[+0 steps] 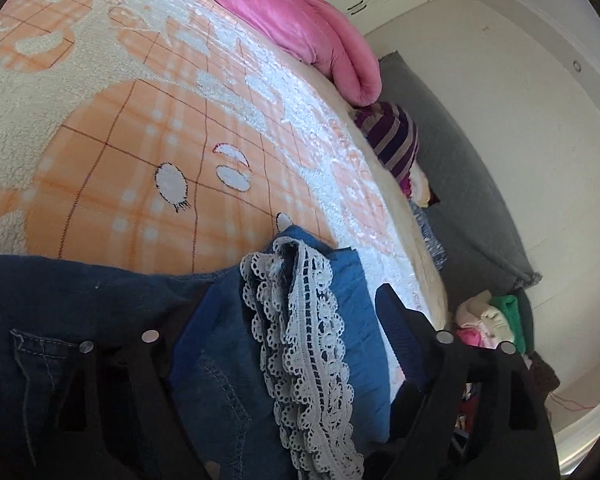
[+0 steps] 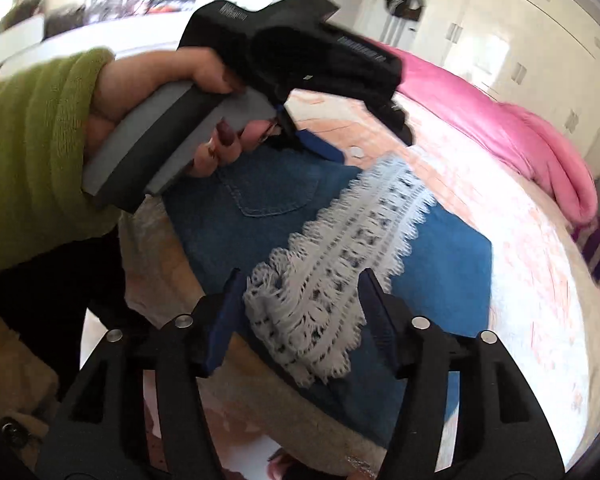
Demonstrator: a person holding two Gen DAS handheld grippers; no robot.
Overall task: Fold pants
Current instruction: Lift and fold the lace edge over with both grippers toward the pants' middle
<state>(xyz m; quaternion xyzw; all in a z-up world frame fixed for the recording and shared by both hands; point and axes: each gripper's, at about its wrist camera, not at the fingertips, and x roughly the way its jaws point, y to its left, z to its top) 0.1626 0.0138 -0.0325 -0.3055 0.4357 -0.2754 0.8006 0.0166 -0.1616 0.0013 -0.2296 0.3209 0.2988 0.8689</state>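
Only the right view shows the left gripper (image 2: 328, 136) over blue denim lace-trimmed pants (image 2: 452, 256) near the bedspread's (image 2: 540, 320) edge; both grippers spread, right gripper (image 2: 300, 292) straddling lace, grasp unclear.

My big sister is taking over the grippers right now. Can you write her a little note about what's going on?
Left hand-held gripper: open, fingers on either side of the jeans and the lace trim; no clear grip.
Right hand-held gripper: open, fingers straddling the lace trim, not clamped.
Jeans lie bunched on the orange checked blanket, near the edge of the bed. The pink quilt sits at the far end.
Done: jeans look partly folded over.
Left: probably flatten them, tuck the lace in, and finish the fold.
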